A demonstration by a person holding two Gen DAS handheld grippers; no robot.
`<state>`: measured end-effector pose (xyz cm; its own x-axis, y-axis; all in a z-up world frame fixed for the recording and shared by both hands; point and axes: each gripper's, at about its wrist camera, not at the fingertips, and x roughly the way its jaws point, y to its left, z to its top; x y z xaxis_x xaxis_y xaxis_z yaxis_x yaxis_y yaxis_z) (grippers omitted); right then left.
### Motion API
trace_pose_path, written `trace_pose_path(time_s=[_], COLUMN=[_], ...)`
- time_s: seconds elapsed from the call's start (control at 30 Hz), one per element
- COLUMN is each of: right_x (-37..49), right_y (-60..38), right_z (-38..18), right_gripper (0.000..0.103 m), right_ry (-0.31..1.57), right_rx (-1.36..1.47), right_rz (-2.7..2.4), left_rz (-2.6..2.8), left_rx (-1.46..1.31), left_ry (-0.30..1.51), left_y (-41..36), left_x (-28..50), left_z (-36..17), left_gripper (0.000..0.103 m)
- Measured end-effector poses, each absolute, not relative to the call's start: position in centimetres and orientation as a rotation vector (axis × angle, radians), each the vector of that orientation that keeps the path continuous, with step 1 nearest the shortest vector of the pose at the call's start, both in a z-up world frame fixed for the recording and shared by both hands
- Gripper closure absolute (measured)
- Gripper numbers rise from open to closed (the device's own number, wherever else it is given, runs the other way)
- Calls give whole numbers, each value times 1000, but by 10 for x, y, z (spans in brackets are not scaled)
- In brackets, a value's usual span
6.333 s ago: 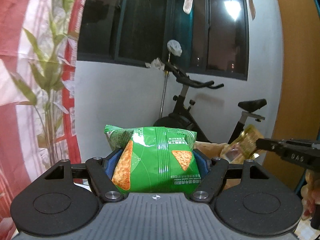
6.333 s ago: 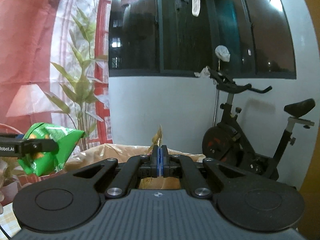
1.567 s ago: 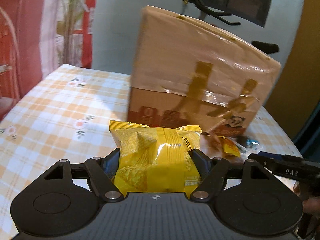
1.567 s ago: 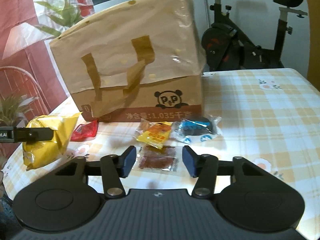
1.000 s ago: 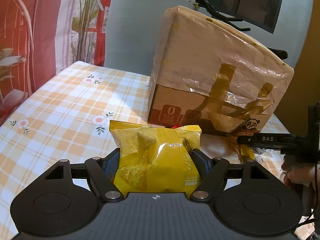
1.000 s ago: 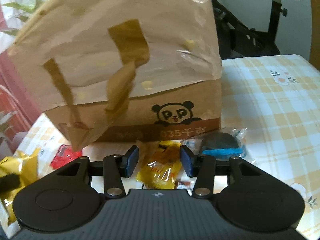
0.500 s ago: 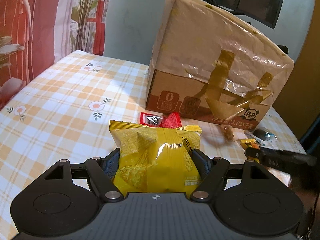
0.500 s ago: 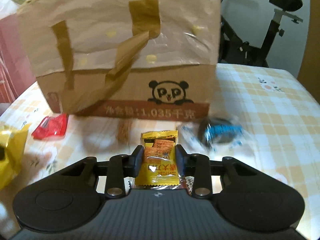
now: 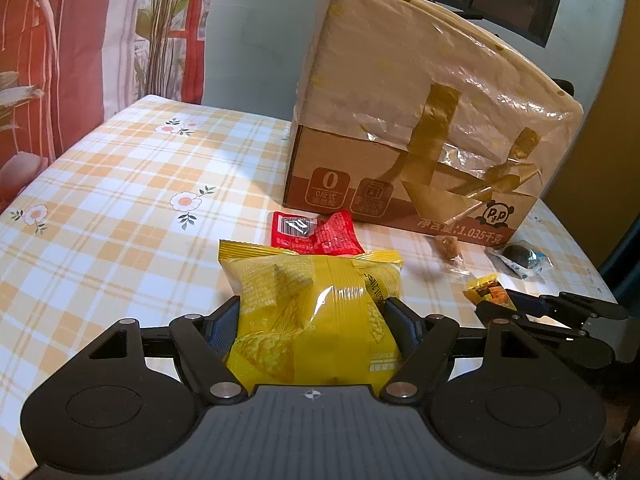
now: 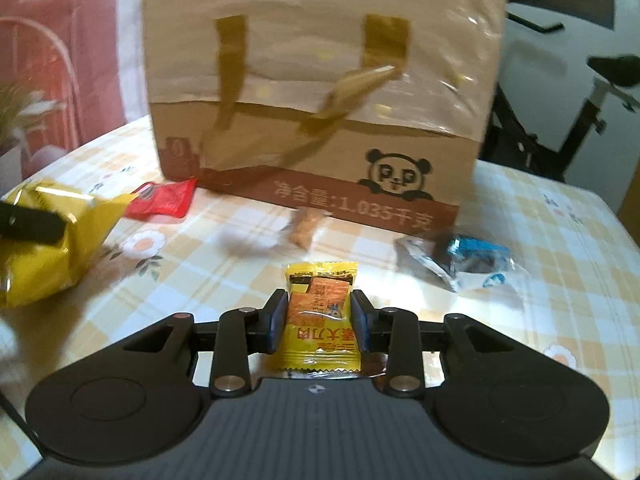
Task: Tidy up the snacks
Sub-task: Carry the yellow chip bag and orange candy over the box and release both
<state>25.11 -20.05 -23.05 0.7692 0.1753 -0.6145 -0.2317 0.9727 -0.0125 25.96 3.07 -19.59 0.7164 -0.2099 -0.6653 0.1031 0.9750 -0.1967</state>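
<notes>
Closing right gripper (image 10: 319, 316) jaws now pinch small yellow packet (image 10: 320, 320).

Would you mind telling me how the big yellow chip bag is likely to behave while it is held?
The yellow chip bag looks puffed with air, so it is probably light. Its glossy film may slip. The left tool pinches its sides, so a harder squeeze could crush the chips.

Your table cloth (image 9: 120, 184) has orange and white checks with little flowers. The big bag (image 10: 320, 92) in the middle of the frame is tan, with gold handles and a black-and-white panda. You have a yellow chip bag (image 9: 312, 320) and a small yellow and orange packet (image 10: 320, 320). The packet (image 9: 314, 234) near the bag is red. At the right there is a blue and black one (image 10: 468, 260).
</notes>
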Motion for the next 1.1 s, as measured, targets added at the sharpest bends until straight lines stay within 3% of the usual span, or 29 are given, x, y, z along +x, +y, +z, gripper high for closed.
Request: trace_pose_path(time_s=[0.2,0.5,0.73,0.93,1.1], right_x=[248,241,263,307,353], right_y=[-207,-256,-262,-259,-264], right_z=[-220,-136,-82,-48,-50], right_gripper=[68,68,68,68,68], right_ry=[620,381,242,189,255], right_rx=[-44,96,99,70,72], right_rz=[244,191,221,242,236], left_rz=[-208,-312,-349,-333,-294], left_rx=[-130,-80,-29,-6,-20], left_ry=[666,351,198,207,240], left_y=[32,30,-6,-43,-59], left_x=[256,264,318,380,412], left_z=[-171,-66,-9,-8,-27], left_gripper=[26,25,25,25,25])
